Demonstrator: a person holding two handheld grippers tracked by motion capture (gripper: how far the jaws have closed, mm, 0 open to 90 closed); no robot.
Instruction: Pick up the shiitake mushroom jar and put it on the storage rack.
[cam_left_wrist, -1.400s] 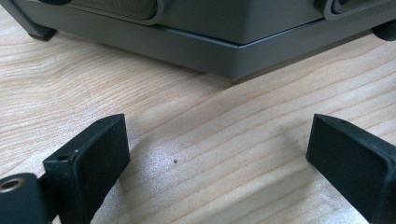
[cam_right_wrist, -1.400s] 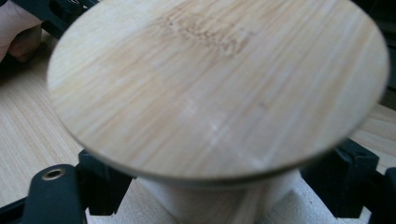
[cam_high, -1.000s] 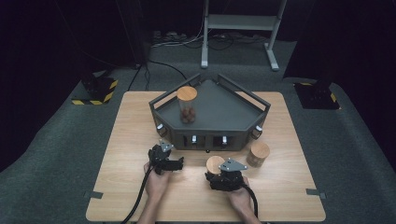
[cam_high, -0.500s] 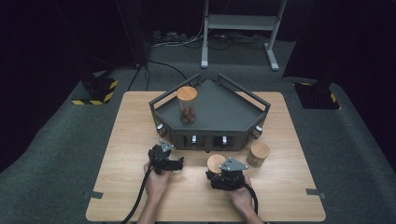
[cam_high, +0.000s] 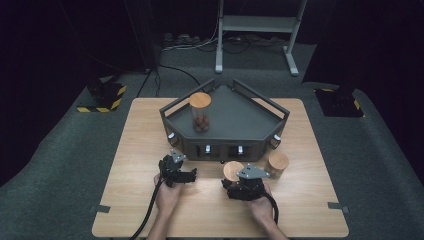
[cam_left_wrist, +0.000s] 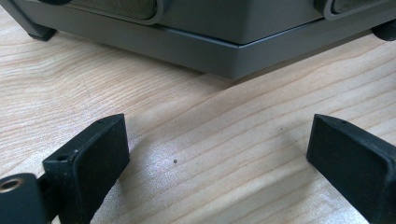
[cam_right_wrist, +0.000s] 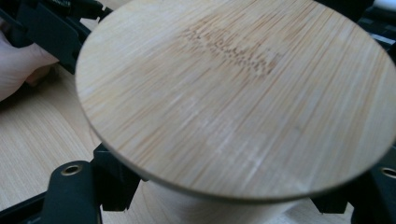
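Note:
My right gripper (cam_high: 235, 179) is shut on a round bamboo lid (cam_high: 233, 171) near the table's front, just ahead of the stand. In the right gripper view the lid's disc (cam_right_wrist: 233, 93) sits tilted and close, and the jaws of my right gripper (cam_right_wrist: 224, 205) pinch the pale part under it. My left gripper (cam_high: 176, 161) rests low over the table at the stand's front left. Its jaws stand wide apart with only bare wood between them, as the left gripper view (cam_left_wrist: 217, 154) shows. A glass jar (cam_high: 200, 112) with a bamboo lid and brown balls inside stands on the dark grey stand (cam_high: 240, 120).
A second lidded jar (cam_high: 276, 165) stands on the table right of my right gripper. The stand's front edge (cam_left_wrist: 210, 32) lies close ahead of the left jaws. A black cable (cam_high: 150, 210) trails toward the table's near edge. Floor stands and cables lie beyond the table.
My right gripper has lifted slightly with the lid in it. The left gripper has stayed where it was.

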